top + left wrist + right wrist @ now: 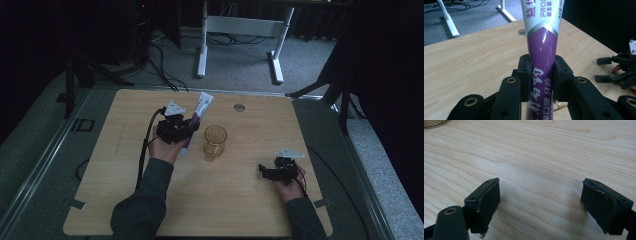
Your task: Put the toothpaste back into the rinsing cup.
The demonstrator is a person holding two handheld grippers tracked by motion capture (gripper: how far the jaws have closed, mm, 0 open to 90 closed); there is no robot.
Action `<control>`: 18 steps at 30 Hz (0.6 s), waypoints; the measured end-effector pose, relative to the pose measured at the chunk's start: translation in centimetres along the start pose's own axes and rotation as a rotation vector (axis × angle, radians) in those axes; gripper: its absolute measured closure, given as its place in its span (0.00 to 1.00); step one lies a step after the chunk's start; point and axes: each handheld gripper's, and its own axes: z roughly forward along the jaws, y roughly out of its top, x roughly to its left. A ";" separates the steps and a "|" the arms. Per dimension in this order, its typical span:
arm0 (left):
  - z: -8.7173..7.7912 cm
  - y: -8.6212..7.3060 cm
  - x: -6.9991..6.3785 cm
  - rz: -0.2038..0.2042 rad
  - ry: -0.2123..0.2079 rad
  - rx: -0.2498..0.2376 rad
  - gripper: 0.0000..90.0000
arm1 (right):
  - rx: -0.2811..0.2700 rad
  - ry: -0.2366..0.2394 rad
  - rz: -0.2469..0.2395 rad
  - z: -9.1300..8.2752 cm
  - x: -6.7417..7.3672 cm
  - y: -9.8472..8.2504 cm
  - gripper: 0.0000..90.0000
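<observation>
Carrying step. The left claw (541,77) grips one tube (543,45) (purple and white, printed lettering) by its purple part, pads pressed on both sides; in the high view the tube (199,116) is held just left of one amber glass (215,141) that stands upright near the middle of the desk (240,210), tube and glass apart. The right claw (540,205) rests low over bare wood, jaws wide apart with nothing between them; the high view shows it (264,171) well to the right of the glass. Judged step: tube held, not yet in the glass. The next move likely calls for bringing the tube over the rim, tipping it upright and lowering it in before release; the light glass could tip. Count: one tube, one glass, two claws.
</observation>
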 end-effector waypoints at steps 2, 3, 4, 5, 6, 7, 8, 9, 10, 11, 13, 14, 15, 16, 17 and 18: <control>0.1 0.1 -0.1 0.003 -0.001 -0.002 0.80 | 0.000 0.000 0.000 0.0 0.0 0.0 0.17; 0.1 0.1 -0.1 0.002 -0.003 -0.007 0.80 | 0.000 0.000 0.000 0.0 0.0 0.0 0.17; 0.2 0.2 -0.1 0.002 -0.007 -0.009 0.80 | 0.000 0.000 0.000 0.0 0.0 0.0 0.17; 0.2 0.2 -0.1 0.003 -0.007 -0.009 0.80 | 0.000 0.000 0.000 0.0 0.0 0.0 0.17; 0.2 0.3 -0.1 0.001 -0.007 -0.012 0.80 | 0.000 0.000 -0.001 0.0 0.0 0.0 0.17; 0.2 0.3 -0.1 -0.003 -0.011 -0.017 0.80 | 0.000 0.000 0.000 0.0 0.0 0.0 0.17; 0.3 0.3 -0.1 -0.009 -0.016 -0.020 0.80 | 0.000 0.000 0.000 0.0 0.0 0.0 0.17; 0.3 0.3 -0.1 -0.014 -0.021 -0.022 0.80 | 0.000 0.000 0.000 0.0 0.0 0.0 0.17; 0.3 0.3 -0.1 -0.012 -0.023 -0.023 0.80 | 0.000 0.000 -0.001 0.0 0.0 0.0 0.17; 0.3 0.3 -0.1 -0.013 -0.022 -0.024 0.80 | 0.000 0.000 0.000 0.0 0.0 0.0 0.17; 0.4 0.3 0.0 -0.014 -0.023 -0.028 0.80 | 0.000 0.000 -0.001 0.0 0.0 0.0 0.17; 0.5 0.3 0.0 -0.019 -0.025 -0.028 0.80 | 0.000 0.000 -0.001 0.0 0.0 0.0 0.17; 0.5 0.2 0.0 -0.020 -0.026 -0.029 0.80 | 0.000 0.000 0.000 0.0 0.0 0.0 0.17; 0.5 0.2 -0.1 -0.018 -0.026 -0.030 0.80 | 0.000 0.000 0.000 0.0 0.0 0.0 0.17; 0.5 0.2 -0.1 -0.016 -0.027 -0.031 0.80 | 0.000 0.000 0.000 0.0 0.0 0.0 0.17; 0.5 0.3 -0.1 -0.014 -0.028 -0.033 0.80 | 0.000 0.000 -0.001 0.0 0.0 0.0 0.17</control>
